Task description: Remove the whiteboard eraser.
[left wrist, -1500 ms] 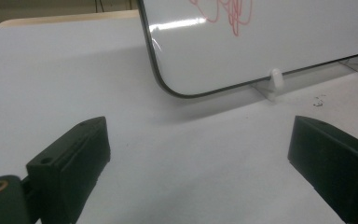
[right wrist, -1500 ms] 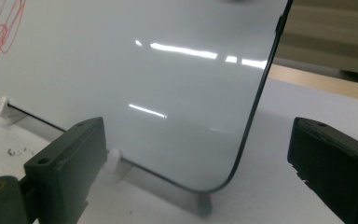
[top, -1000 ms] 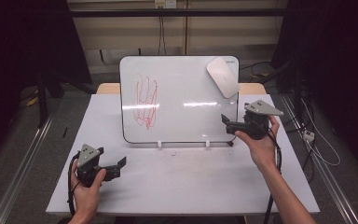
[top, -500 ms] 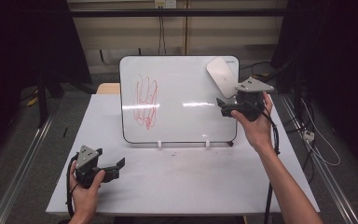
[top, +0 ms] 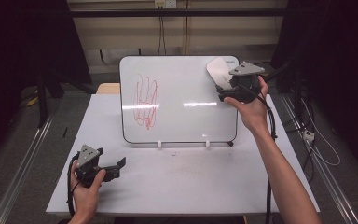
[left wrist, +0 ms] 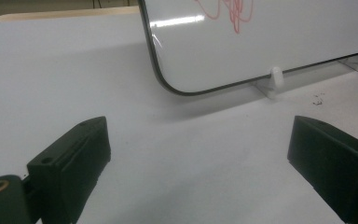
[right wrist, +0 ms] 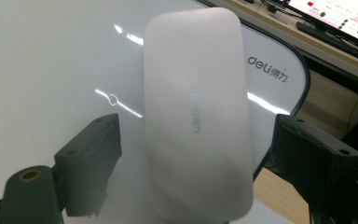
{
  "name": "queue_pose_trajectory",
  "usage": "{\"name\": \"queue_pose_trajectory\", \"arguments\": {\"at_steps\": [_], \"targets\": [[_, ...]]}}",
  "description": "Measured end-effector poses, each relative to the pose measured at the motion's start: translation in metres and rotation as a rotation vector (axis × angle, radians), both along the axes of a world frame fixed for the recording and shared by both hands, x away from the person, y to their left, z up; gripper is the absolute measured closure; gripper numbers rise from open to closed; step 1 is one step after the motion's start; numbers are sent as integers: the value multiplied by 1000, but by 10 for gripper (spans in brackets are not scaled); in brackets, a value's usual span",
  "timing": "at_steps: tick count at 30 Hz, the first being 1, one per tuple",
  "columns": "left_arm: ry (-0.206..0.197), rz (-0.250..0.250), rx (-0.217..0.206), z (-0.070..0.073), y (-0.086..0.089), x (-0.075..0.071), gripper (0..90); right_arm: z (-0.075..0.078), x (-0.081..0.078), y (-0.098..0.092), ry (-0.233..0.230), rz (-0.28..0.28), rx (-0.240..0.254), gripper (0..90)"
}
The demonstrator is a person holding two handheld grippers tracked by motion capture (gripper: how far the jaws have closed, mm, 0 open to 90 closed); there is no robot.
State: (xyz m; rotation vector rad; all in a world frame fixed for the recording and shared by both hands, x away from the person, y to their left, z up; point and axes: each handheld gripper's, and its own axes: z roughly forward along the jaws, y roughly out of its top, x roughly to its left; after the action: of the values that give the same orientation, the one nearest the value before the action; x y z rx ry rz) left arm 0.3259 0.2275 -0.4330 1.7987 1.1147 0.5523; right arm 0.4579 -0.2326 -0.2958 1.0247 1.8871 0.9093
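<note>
Two grippers are in the person's hands over a white bench (top: 177, 186). The right gripper (top: 223, 91) is raised at the end of a long, nearly straight forearm that runs up from the lower right corner of the high view, with the right hand (top: 249, 105) wrapped around its body from below and the grey plate on top tilted toward the camera. It sits at the upper right corner of a whiteboard (top: 182, 102) that stands propped on two small white feet near the back of the bench. A pale oblong eraser (right wrist: 198, 107) clings to that corner of the board, and in the right gripper view the black fingers (right wrist: 91, 163) stand wide apart on either side of its lower half; whether either one touches it cannot be told. The board's rounded corner carries a printed brand mark beside the eraser.

The left gripper (top: 119, 164) rests low near the front left of the bench, held in the left hand (top: 86, 186) with the wrist bent in from the bottom edge and the nose pointing right. Its fingers (left wrist: 70, 161) are also spread wide, with bare bench between them. A red scribble (top: 145, 100) marks the left part of the board, well apart from the eraser.
</note>
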Motion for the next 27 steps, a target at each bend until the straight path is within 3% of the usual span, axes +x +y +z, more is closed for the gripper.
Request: {"name": "queue_pose_trajectory", "arguments": {"at_steps": [17,24,27], "targets": [[-6,3,-8,0,6,-4,58,-5,24,16,1,-48,-151,218],[-9,6,-13,1,8,-5,59,-8,27,23,6,-77,-186,270],[-10,0,-9,1,7,-5,59,-9,27,24,13,-77,-178,308]]}}
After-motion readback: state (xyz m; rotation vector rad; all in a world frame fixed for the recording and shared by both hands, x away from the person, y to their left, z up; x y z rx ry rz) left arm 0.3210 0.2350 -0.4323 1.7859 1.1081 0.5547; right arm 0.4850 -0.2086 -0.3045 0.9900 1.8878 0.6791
